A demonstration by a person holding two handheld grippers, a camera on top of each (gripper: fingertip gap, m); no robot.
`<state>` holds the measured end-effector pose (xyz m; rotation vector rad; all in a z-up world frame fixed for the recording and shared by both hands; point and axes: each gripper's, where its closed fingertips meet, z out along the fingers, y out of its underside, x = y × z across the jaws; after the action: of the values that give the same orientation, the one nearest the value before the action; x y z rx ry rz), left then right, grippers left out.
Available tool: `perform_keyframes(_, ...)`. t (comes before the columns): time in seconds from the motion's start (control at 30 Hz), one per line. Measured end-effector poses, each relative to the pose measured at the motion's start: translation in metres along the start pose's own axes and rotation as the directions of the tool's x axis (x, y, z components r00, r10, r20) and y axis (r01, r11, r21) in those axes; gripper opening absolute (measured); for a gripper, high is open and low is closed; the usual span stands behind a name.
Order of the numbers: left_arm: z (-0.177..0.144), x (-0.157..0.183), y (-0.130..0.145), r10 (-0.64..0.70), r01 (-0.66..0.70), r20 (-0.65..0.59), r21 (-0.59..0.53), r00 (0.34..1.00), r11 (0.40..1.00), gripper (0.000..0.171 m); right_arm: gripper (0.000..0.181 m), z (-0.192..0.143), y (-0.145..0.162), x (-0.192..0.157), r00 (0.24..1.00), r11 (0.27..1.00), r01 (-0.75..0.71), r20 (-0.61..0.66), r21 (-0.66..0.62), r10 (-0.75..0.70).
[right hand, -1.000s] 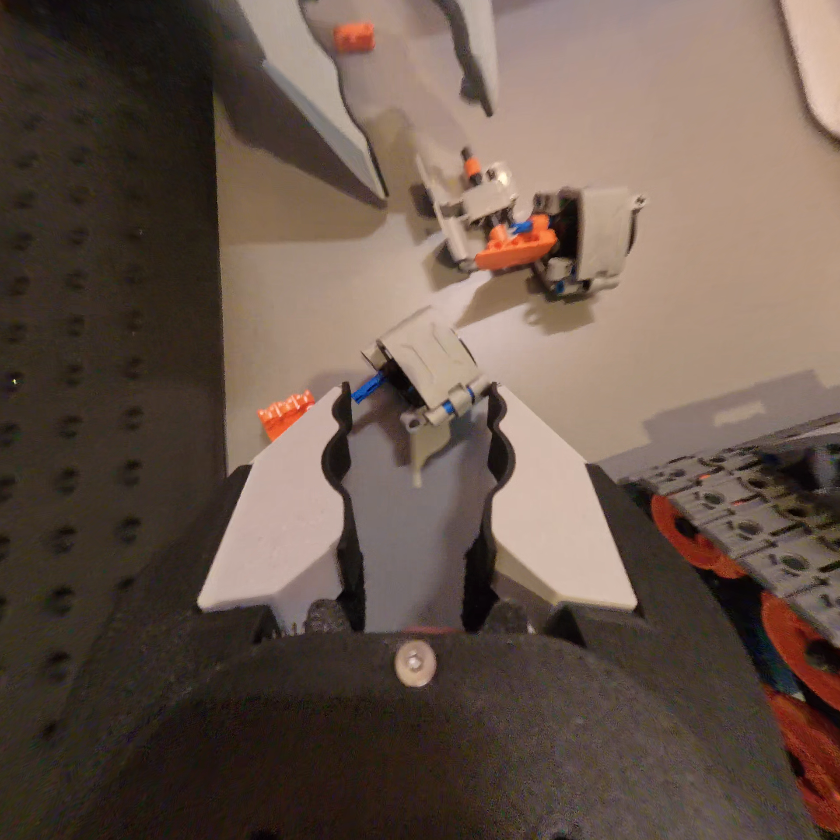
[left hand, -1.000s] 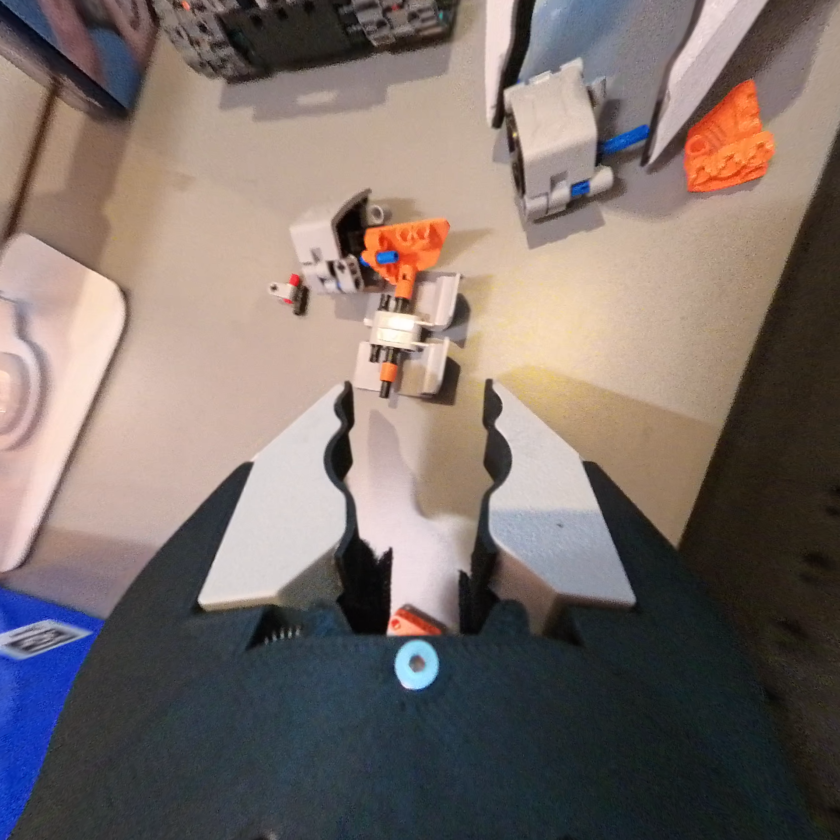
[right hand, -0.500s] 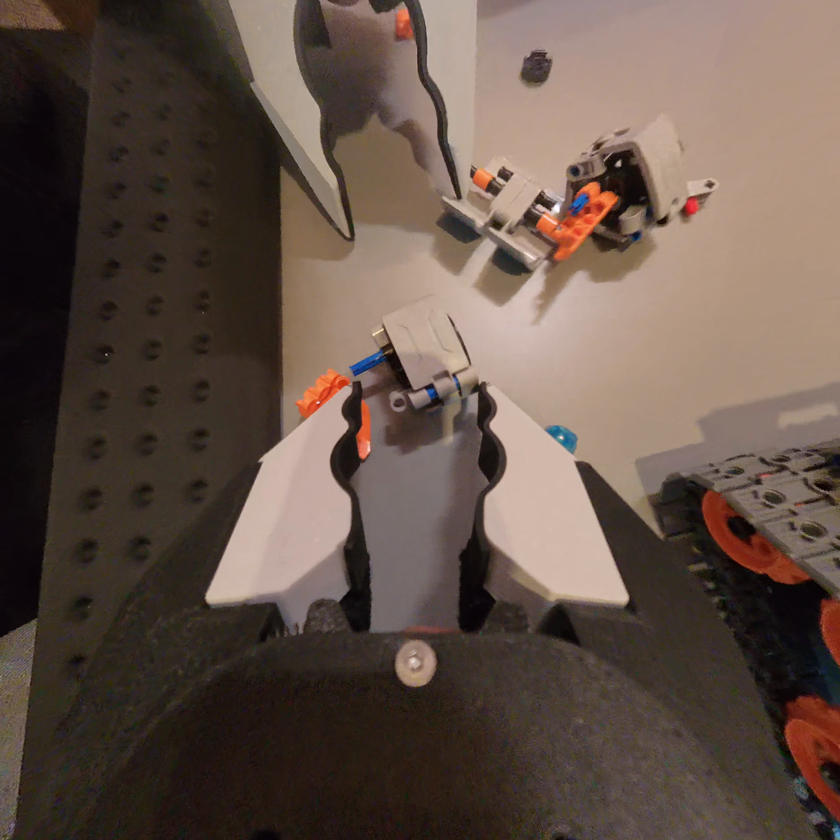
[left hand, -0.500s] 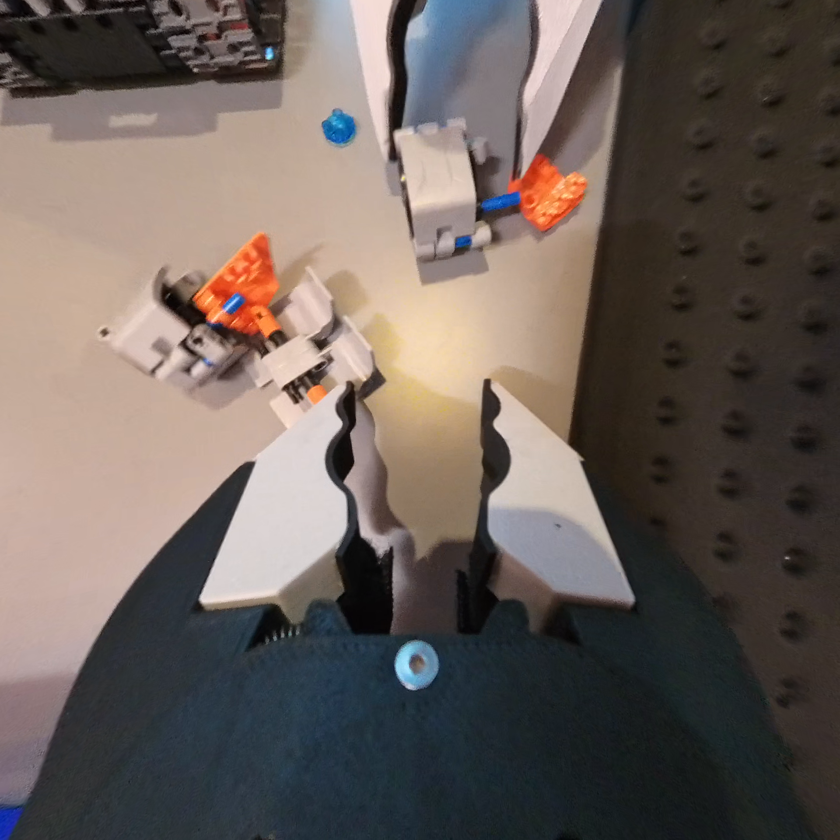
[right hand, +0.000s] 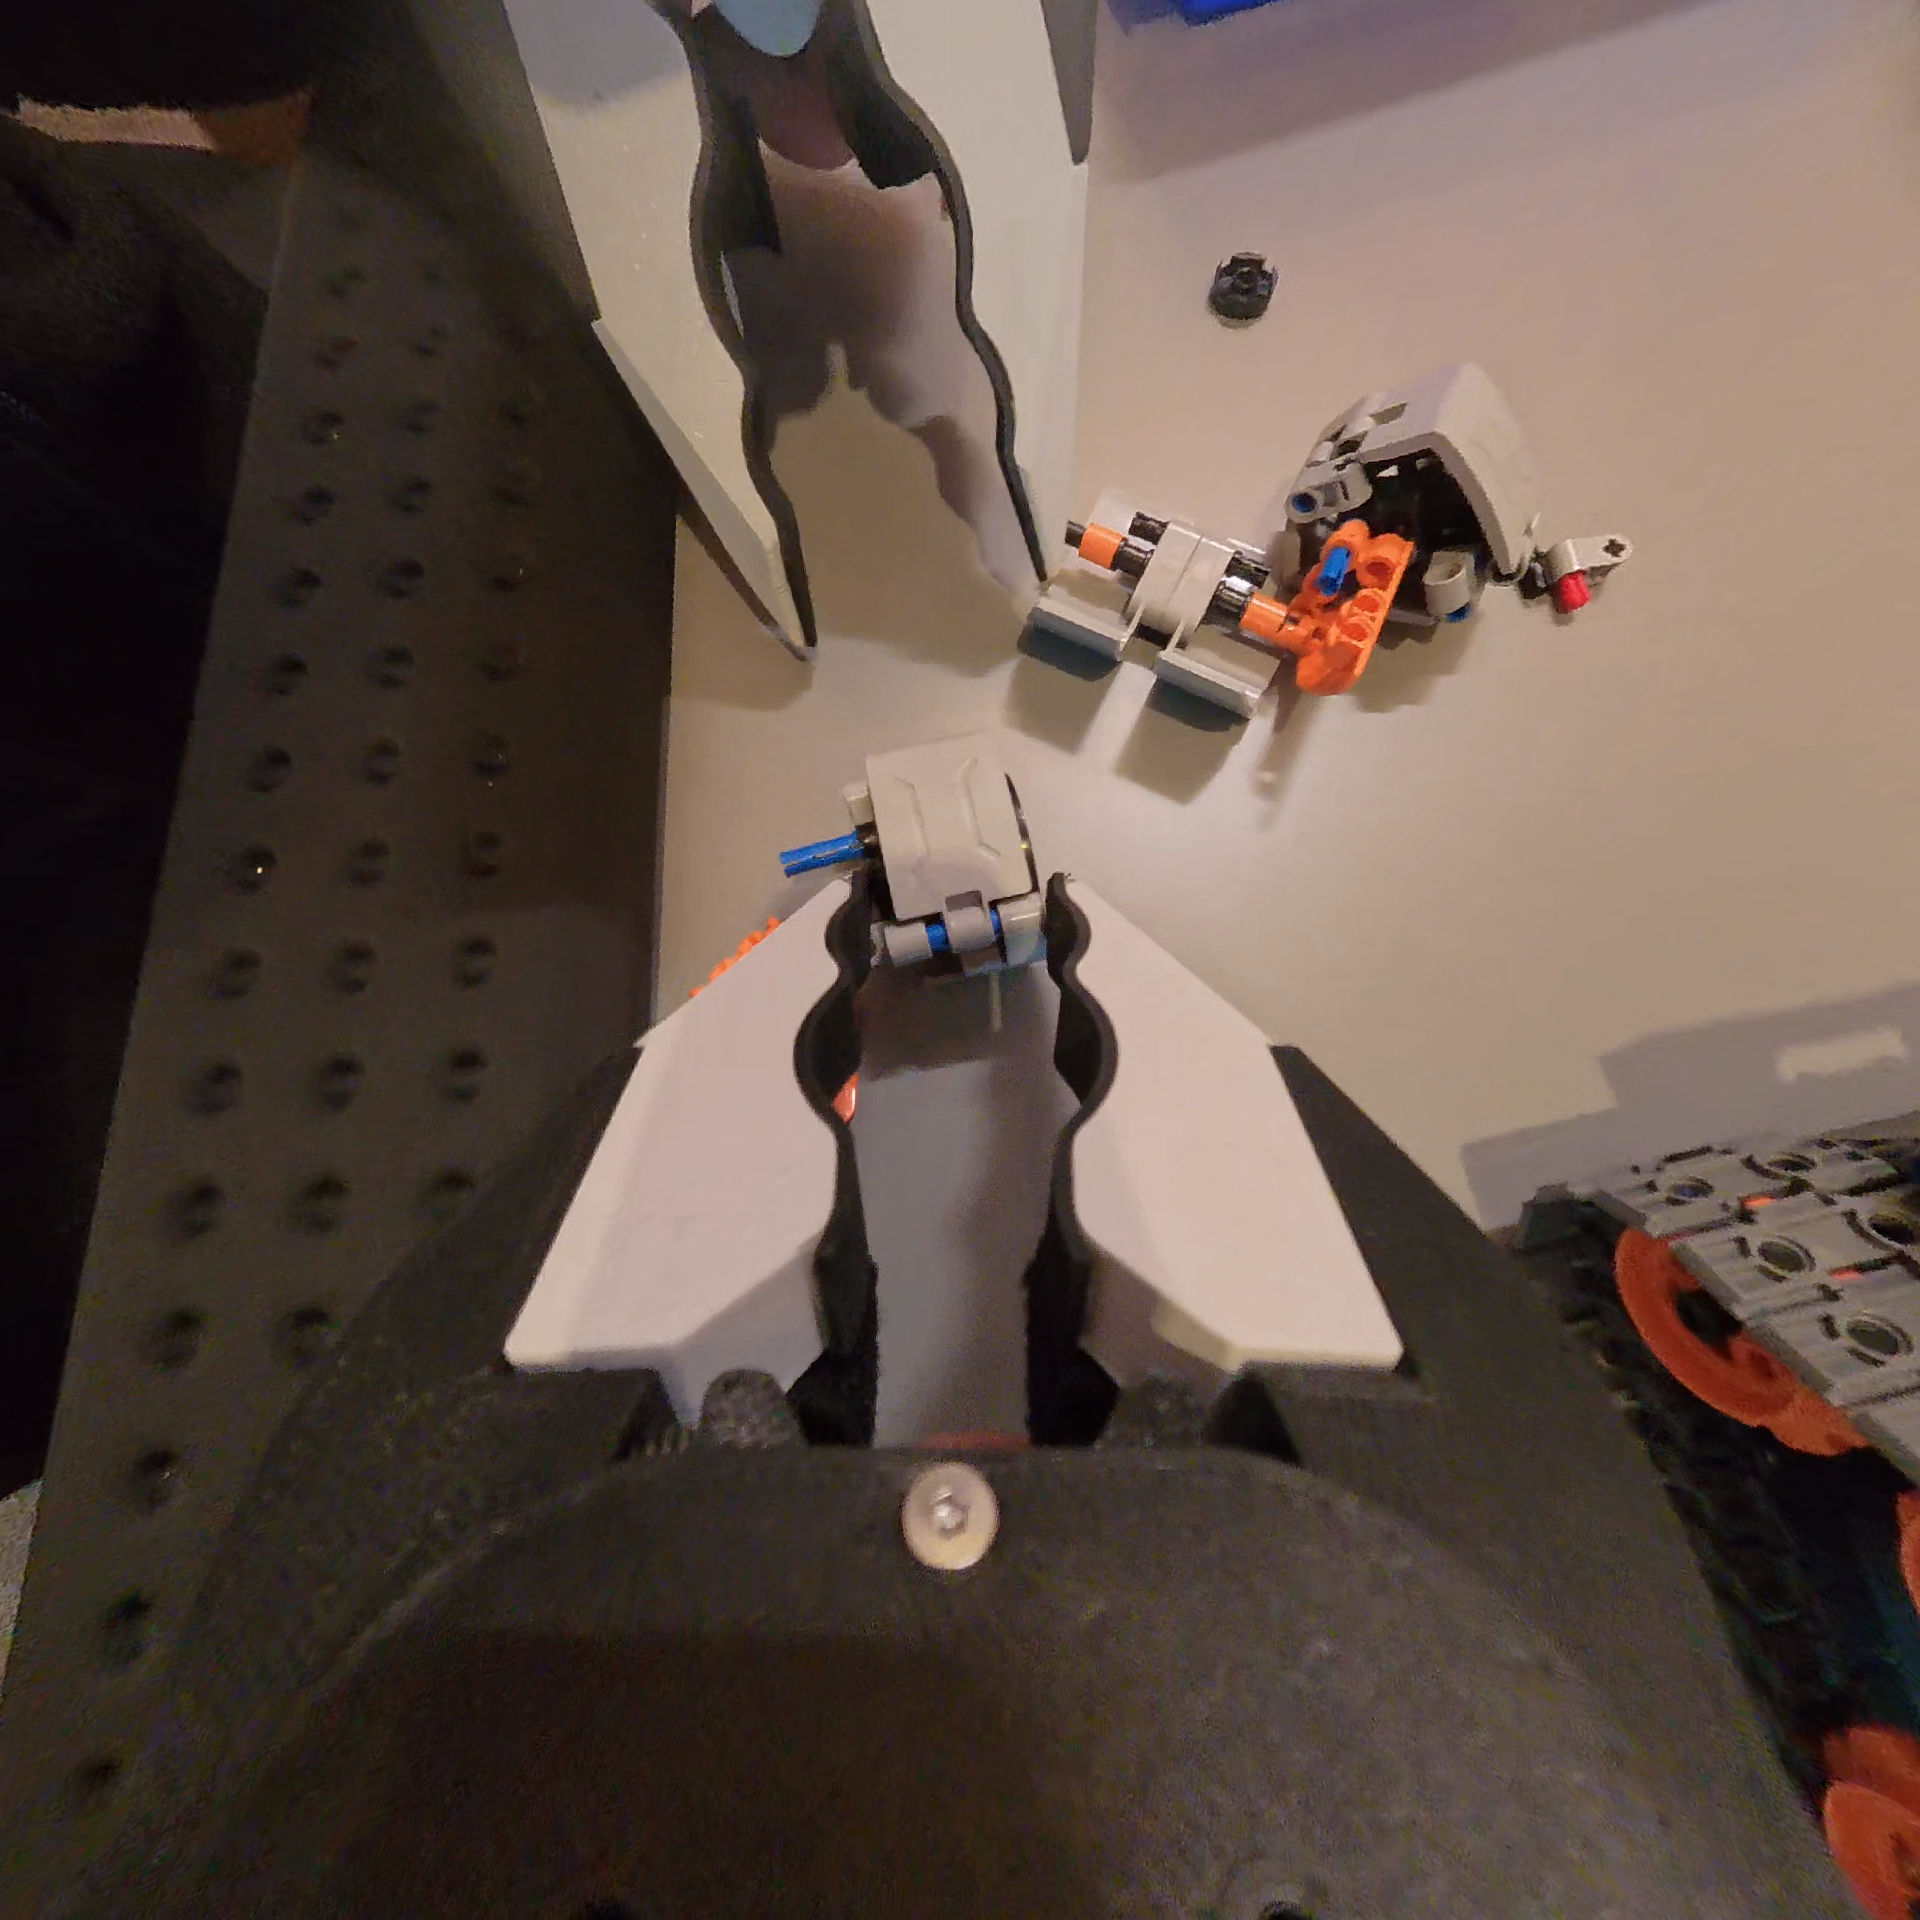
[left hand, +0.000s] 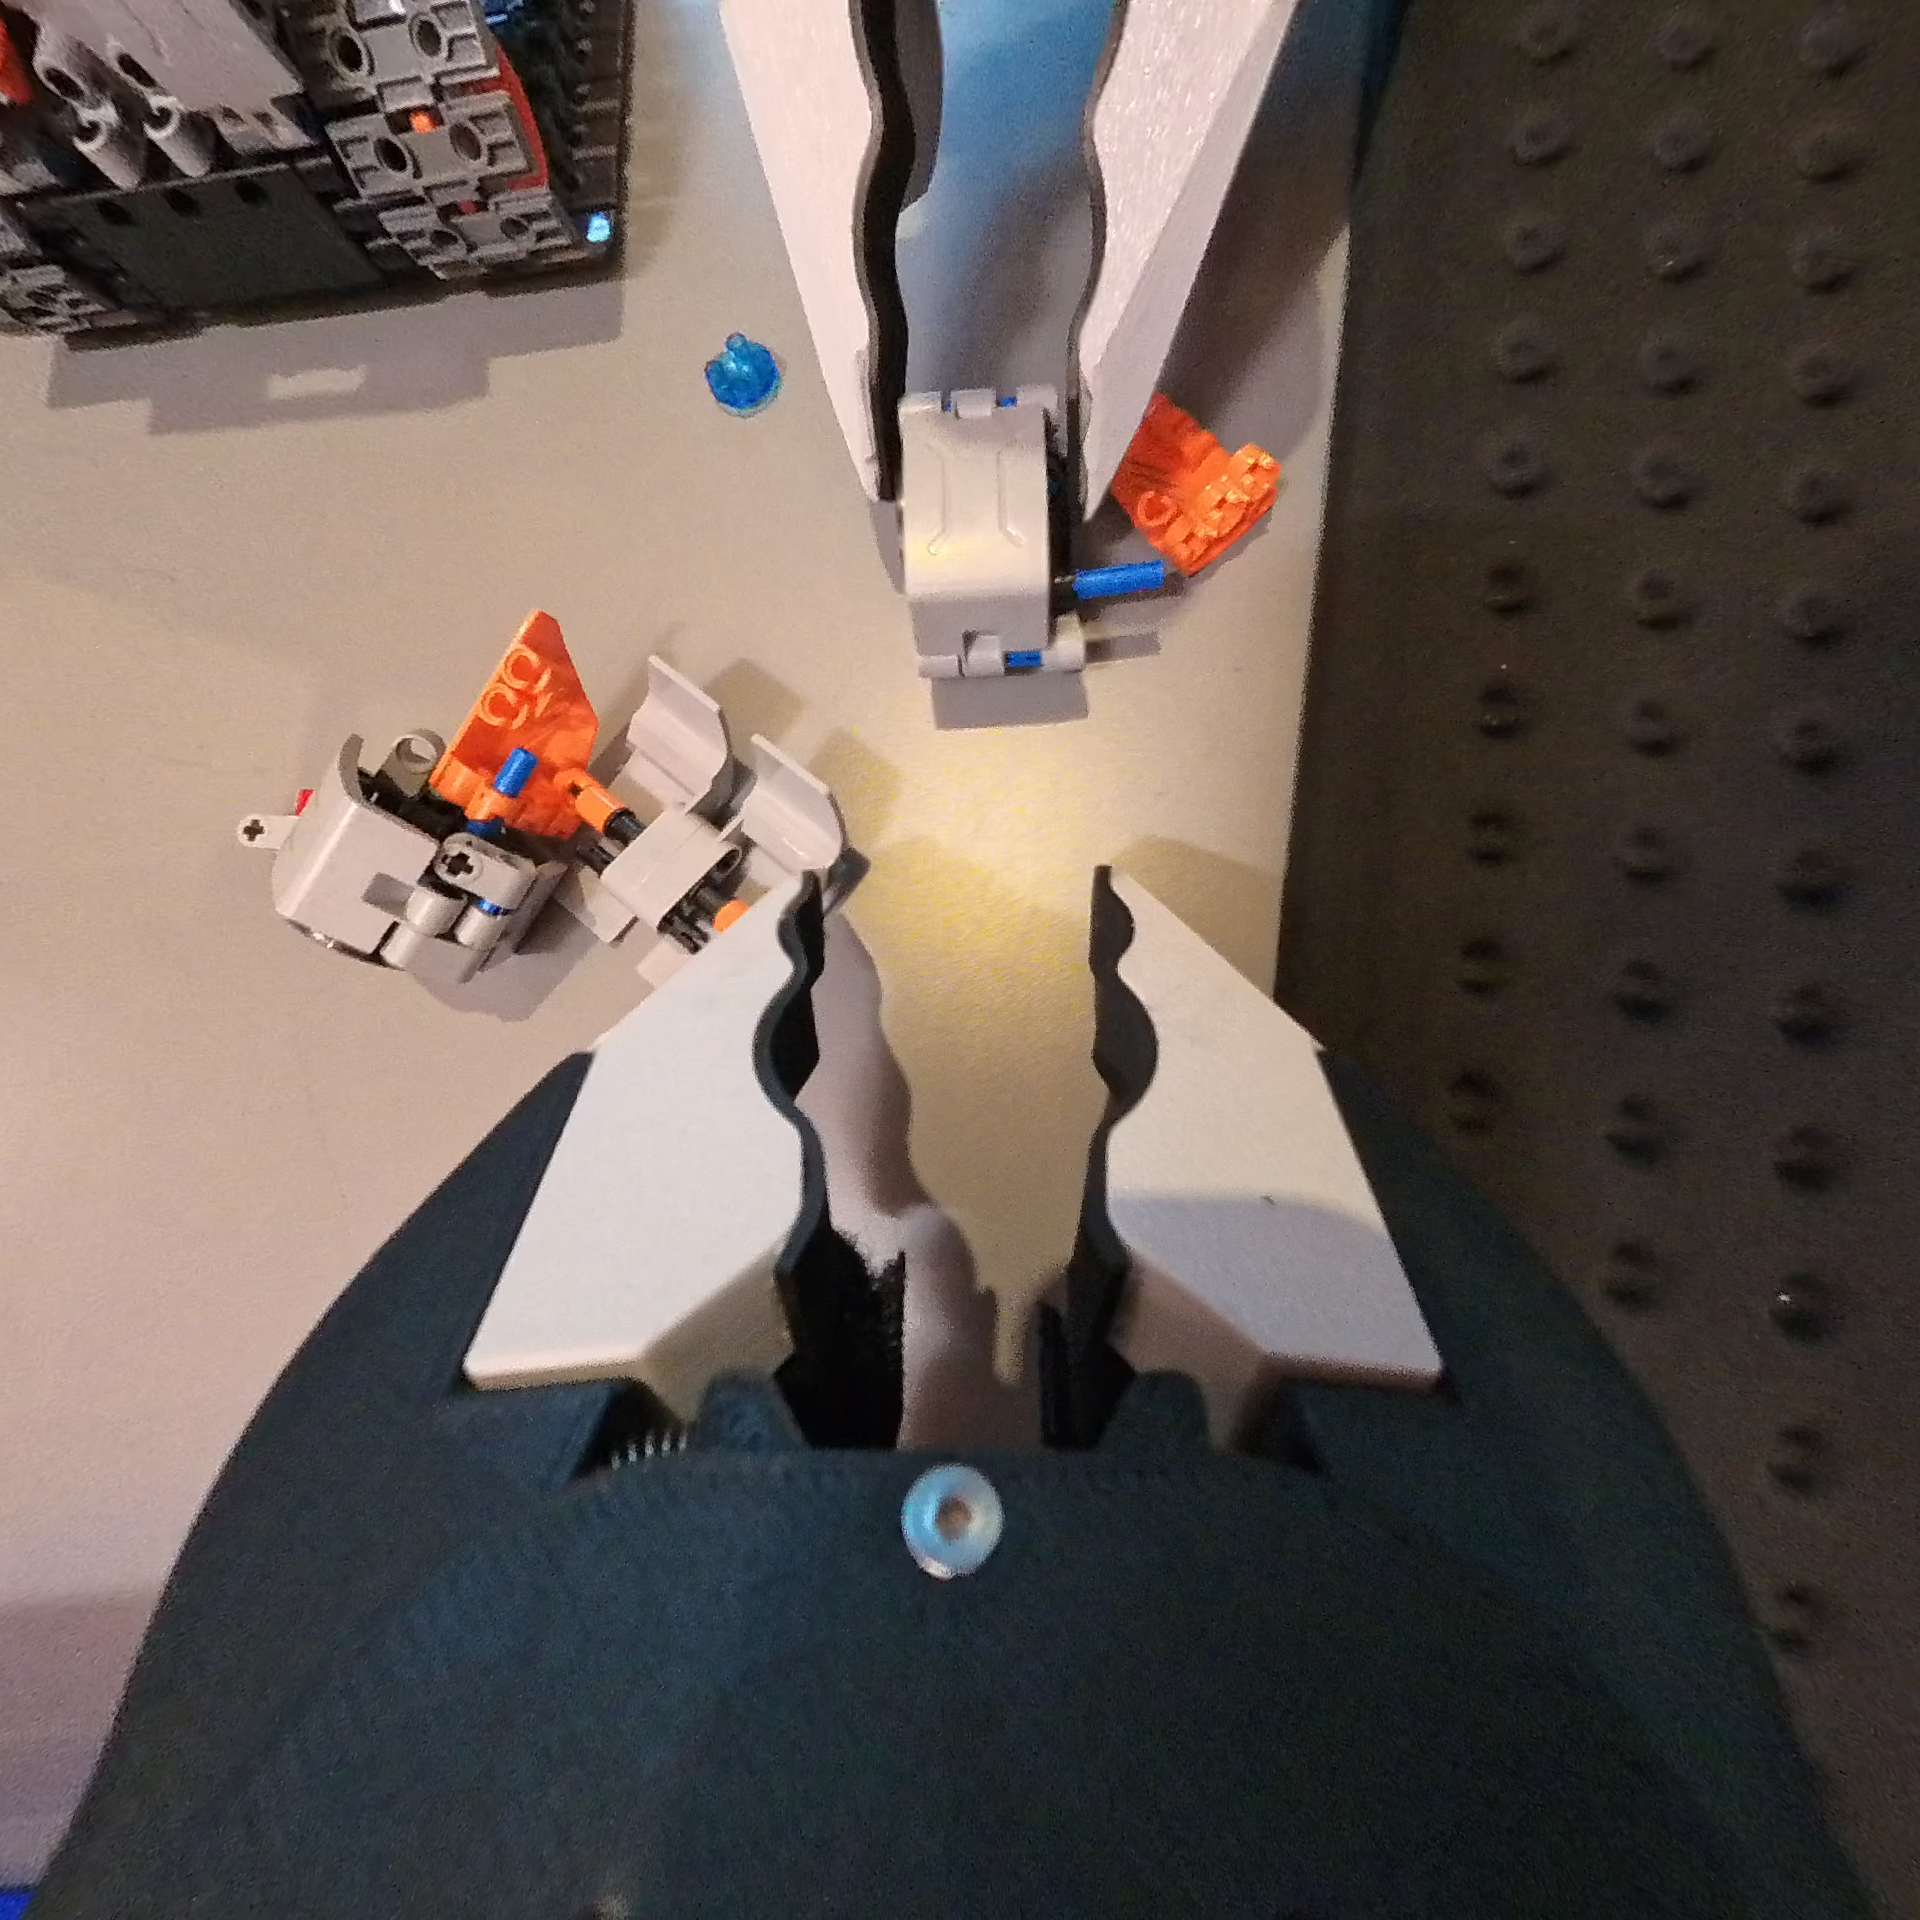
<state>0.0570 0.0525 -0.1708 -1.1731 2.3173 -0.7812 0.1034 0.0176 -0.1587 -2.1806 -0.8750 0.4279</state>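
Our right gripper (right hand: 951, 914) was pinched on the grey curved brick piece (right hand: 945, 842) by its hinged end, apparently so its blue pin (right hand: 821, 854) stayed exposed. Our left gripper (left hand: 951, 904) hung with jaws apart and empty, beside the grey-and-orange assembly (left hand: 540, 831) on the beige table (left hand: 260, 520). An orange wedge (left hand: 1195, 494) and the tracked model (left hand: 260, 156) lay farther off.

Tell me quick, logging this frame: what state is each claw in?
Left claw: open, empty, beside the grey-and-orange assembly.
Right claw: fingertips around the grey brick piece; a firm grip cannot be told.
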Motion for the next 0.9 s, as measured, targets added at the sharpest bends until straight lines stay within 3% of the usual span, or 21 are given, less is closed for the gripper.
perform_keyframes(0.23, -0.004, -0.003, -0.017, 0.014, -0.017, 0.045, 0.076, 0.999, 0.997, 0.043, 0.031, -0.009, -0.01, 0.017, 0.987, 0.983, -0.145, -0.055, 0.111, 0.152)
perform_keyframes(0.57, -0.003, -0.022, -0.05, 0.009, -0.043, 0.228, 0.146, 0.974, 0.988, 0.04, 0.03, -0.028, -0.035, 0.038, 0.932, 0.896, -0.303, -0.093, 0.325, 0.349)
perform_keyframes(0.9, 0.002, -0.023, -0.048, 0.026, -0.062, 0.269, 0.123, 0.963, 0.991, 0.03, 0.029, -0.016, -0.032, 0.022, 0.946, 0.922, -0.283, -0.078, 0.263, 0.313)
